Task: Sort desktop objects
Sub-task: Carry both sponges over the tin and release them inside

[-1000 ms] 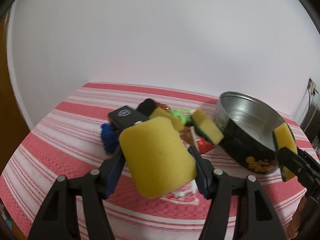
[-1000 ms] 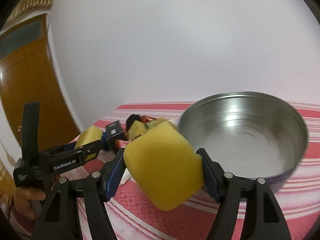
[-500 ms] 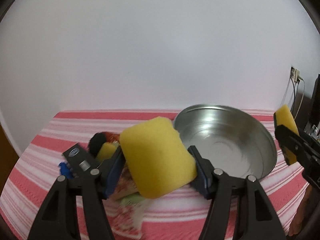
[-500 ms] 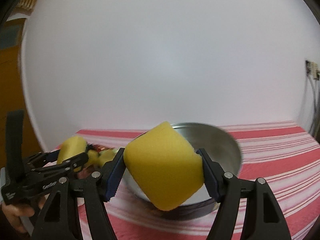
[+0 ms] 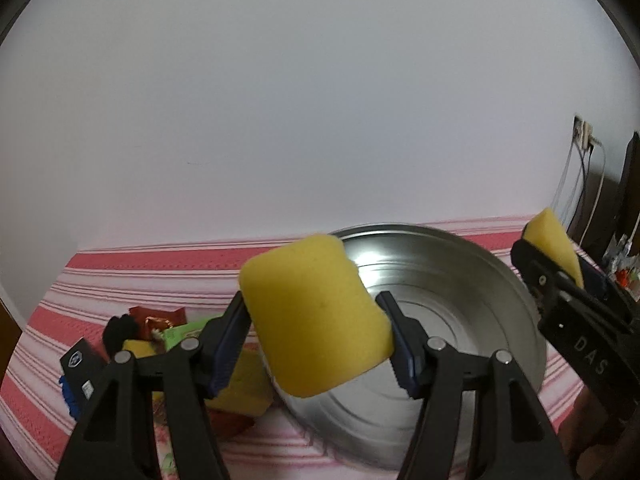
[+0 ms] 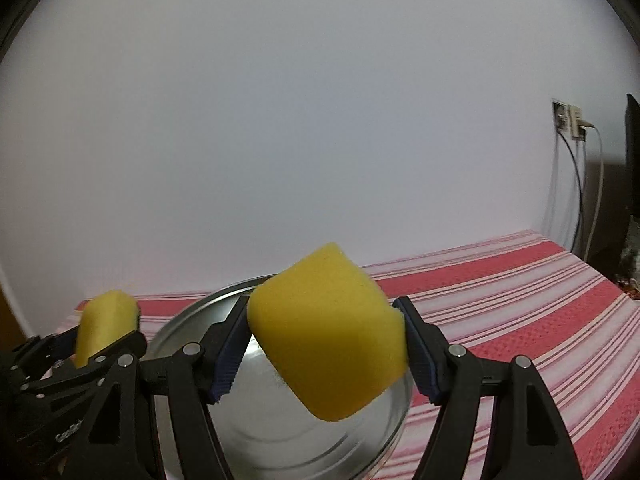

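Both grippers have swung over from the clutter, so the left gripper (image 5: pixel 316 340) and right gripper (image 6: pixel 324 350) each clench a yellow sponge (image 5: pixel 312 316) above the metal bowl (image 5: pixel 480 292) rim; striped tablecloth (image 6: pixel 520 300) right of it lies open.

The desk (image 5: pixel 168 276) is covered with a cloth in red, pink and white stripes and stands against a plain white wall. 1 large round metal basin (image 5: pixel 500 280) rests directly on the cloth; its visible interior is bare. Just left of the basin lies a cluster of small items: a yellow sponge (image 5: pixel 244 388), a green packet (image 5: pixel 182 332), a red packet (image 5: pixel 158 316), a black box (image 5: pixel 82 368), a blue item (image 5: pixel 68 396) and a black rounded item (image 5: pixel 118 330). To the right of the basin, the cloth (image 6: pixel 520 308) is bare.
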Available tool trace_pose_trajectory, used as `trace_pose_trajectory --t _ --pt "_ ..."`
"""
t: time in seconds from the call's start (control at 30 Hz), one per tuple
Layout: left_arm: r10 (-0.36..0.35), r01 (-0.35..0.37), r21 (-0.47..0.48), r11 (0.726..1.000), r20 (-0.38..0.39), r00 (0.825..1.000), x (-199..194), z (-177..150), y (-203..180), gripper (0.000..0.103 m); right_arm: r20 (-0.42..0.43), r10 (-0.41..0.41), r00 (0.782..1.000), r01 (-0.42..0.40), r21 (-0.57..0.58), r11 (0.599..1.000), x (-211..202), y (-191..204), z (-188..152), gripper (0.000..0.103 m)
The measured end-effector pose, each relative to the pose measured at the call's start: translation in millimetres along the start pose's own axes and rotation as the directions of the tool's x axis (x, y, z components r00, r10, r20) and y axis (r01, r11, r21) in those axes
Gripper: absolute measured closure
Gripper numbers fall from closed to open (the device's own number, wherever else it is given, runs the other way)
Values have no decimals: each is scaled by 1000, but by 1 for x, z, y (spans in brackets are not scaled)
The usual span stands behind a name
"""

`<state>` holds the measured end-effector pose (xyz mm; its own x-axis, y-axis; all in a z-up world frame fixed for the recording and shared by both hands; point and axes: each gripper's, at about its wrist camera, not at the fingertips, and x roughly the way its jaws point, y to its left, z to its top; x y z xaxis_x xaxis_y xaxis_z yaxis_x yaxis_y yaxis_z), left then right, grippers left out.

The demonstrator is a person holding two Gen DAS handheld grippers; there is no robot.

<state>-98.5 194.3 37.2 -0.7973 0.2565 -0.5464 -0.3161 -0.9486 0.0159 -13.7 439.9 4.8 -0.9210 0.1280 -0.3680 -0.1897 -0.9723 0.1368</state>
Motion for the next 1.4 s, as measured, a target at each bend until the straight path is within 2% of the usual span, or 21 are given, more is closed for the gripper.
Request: trace_pose_trajectory --t 0.27,0.57,0.77,0.8,0.83,0.9,0.93,0.97,1.0,1.03,1.1,1.2,1.4 --pt "8 -7 11 1000 -74 997 37 -4 -12 40 -21 -79 997 78 -22 997 24 -8 -15 31" --pt "3 0 23 1000 -119 993 49 -13 -21 40 -19 -112 994 110 -79 991 33 5 -10 30" --pt "11 -8 30 1000 -116 993 43 -18 -21 38 -54 -123 991 119 -69 991 42 3 -13 30" --pt "47 -47 6 999 -121 991 42 -19 -21 37 -62 -122 991 117 -67 991 45 1 -13 30" --pt "45 -45 7 999 -124 991 42 -18 -22 36 -69 -121 990 116 -68 991 46 1 -14 29" --pt "44 -43 10 999 -116 992 42 -14 -22 27 -79 -115 990 110 -65 992 51 -4 -15 29" --pt "49 -47 16 999 -109 993 39 -15 -23 20 -74 -111 991 106 -59 993 51 -6 -15 26" --pt "58 -55 32 998 -95 994 34 -17 -25 10 -60 -105 993 103 -46 994 47 -7 -15 20" --pt "64 -61 44 997 -78 995 30 -18 -27 5 -49 -111 993 109 -33 993 45 -10 -14 16" --pt "68 -65 52 996 -55 996 25 -19 -28 0 -41 -115 993 114 -18 993 43 -12 -14 7" --pt "80 -79 69 995 -11 997 16 -23 -31 1 -21 -98 995 98 19 995 38 -19 -13 4" --pt "75 -74 73 995 -22 997 15 -28 -31 1 -4 -92 996 92 35 995 32 -21 -14 4" --pt "62 -62 35 997 15 998 4 -33 -20 1 64 -132 989 128 67 990 22 -28 -13 4"
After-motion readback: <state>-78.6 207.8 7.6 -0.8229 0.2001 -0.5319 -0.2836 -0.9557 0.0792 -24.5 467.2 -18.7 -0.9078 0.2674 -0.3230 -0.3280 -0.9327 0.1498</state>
